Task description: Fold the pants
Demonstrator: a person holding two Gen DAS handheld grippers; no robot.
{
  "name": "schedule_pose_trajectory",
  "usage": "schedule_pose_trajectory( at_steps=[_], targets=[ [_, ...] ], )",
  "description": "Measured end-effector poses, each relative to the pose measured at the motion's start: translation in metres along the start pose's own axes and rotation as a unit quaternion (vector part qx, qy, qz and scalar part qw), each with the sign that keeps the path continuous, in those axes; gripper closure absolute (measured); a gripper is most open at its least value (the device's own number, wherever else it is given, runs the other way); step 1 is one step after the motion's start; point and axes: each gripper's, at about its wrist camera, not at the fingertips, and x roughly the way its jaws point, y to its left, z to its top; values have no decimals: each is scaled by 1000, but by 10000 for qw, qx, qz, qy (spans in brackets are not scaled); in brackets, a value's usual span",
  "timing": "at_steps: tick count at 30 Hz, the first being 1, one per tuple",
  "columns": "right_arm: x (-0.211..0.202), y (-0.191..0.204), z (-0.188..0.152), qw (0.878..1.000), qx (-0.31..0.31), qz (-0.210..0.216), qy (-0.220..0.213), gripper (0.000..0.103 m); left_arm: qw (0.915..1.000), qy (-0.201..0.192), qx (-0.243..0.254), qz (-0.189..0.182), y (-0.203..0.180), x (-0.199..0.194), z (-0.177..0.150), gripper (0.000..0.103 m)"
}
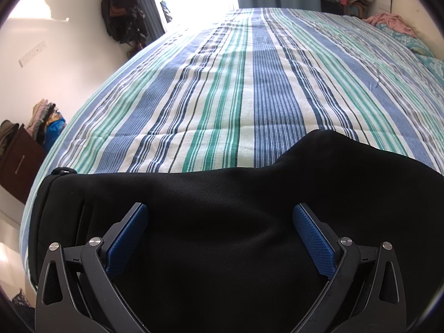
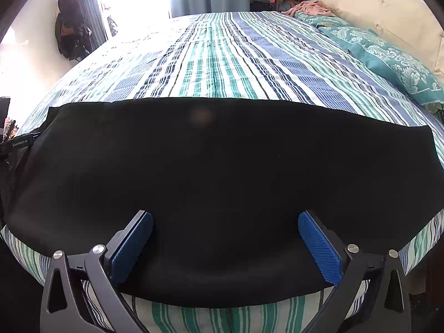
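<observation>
Blue-padded fingers (image 1: 127, 241) of the left gripper (image 1: 220, 216) are spread wide above black pants (image 1: 222, 208), with nothing caught between them. On the right wrist view, the right gripper (image 2: 225, 224) is likewise held released, its blue pads (image 2: 319, 247) set apart over the same pants (image 2: 222, 166). The garment is laid flat across the near edge of a bed covered by a blue, green and white striped sheet (image 2: 222, 63); a raised hump of cloth (image 1: 327, 149) is seen on the left wrist view. Teal patterned pillows (image 2: 388, 63) are placed along the cream headboard (image 2: 388, 8), well apart from the pants.
</observation>
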Motion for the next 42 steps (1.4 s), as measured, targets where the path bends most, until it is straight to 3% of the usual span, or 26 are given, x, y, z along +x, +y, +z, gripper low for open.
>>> schedule_pose_trajectory(
  at_steps=[16, 23, 28, 31, 35, 38, 40, 42],
  targets=[
    [0, 0, 1, 10000, 16, -2, -29, 0, 10000, 0, -9, 5, 0, 0, 0, 0],
    [-3, 0, -5, 9997, -5, 10, -257, 0, 10000, -2, -14, 5, 0, 0, 0, 0],
    [-8, -13, 8, 9994, 79, 347, -29, 1, 10000, -7, -35, 34, -1, 1, 0, 0],
    [-32, -71, 39, 9934, 764, 782, -343, 3, 10000, -11, -57, 13, -1, 1, 0, 0],
    [-67, -198, 75, 9875, 1327, 192, -826, 2, 10000, -18, -63, 11, -1, 1, -1, 0],
    [-62, -303, 73, 9807, 1891, -74, -494, 2, 10000, -38, -64, 25, -2, 1, 0, 0],
    [-47, -358, 53, 9689, 2459, 290, -14, 7, 9999, -78, -75, 29, -2, 1, -1, 0],
    [-38, -386, 33, 9582, 2782, 638, 177, 16, 9999, -102, -82, 31, -2, 1, -2, 0]
  ],
)
